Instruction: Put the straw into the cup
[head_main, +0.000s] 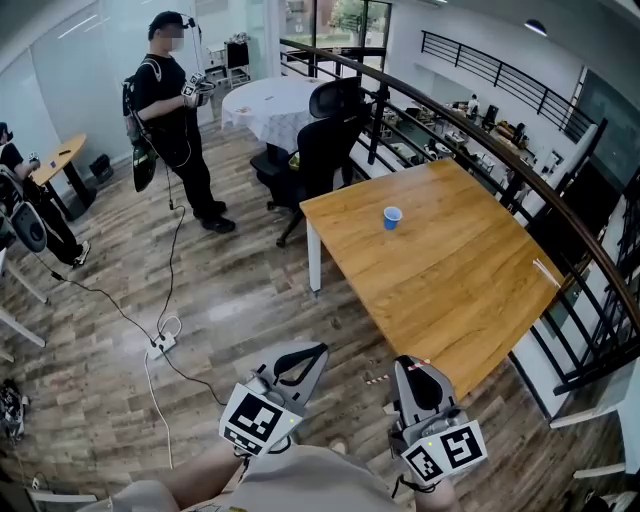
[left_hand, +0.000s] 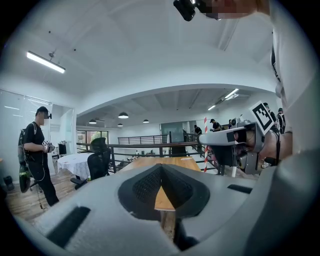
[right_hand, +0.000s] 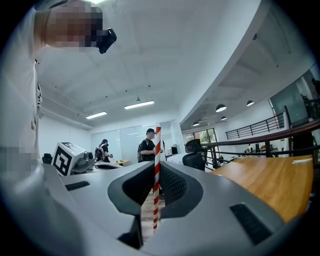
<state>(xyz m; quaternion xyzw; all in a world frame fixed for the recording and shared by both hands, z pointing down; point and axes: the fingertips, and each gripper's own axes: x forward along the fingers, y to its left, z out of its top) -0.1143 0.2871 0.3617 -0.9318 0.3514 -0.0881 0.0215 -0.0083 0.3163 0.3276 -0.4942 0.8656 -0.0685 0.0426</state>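
Note:
A small blue cup (head_main: 392, 217) stands on the wooden table (head_main: 450, 280), toward its far side. My right gripper (head_main: 408, 362) is off the table's near corner, shut on a red-and-white striped straw (right_hand: 157, 175) that stands upright across its jaws. A short bit of the straw (head_main: 377, 380) sticks out to the left in the head view. The left gripper view shows the straw (left_hand: 205, 145) in the right gripper (left_hand: 235, 142). My left gripper (head_main: 322, 350) hangs beside it over the floor, its jaws closed together with nothing in them (left_hand: 161, 167). The cup is far from both grippers.
A thin pale stick (head_main: 547, 272) lies near the table's right edge. A black office chair (head_main: 325, 140) stands at the table's far left corner. A black railing (head_main: 560, 210) runs behind the table. A person (head_main: 175, 110) stands at the back left. A cable and power strip (head_main: 160, 345) lie on the floor.

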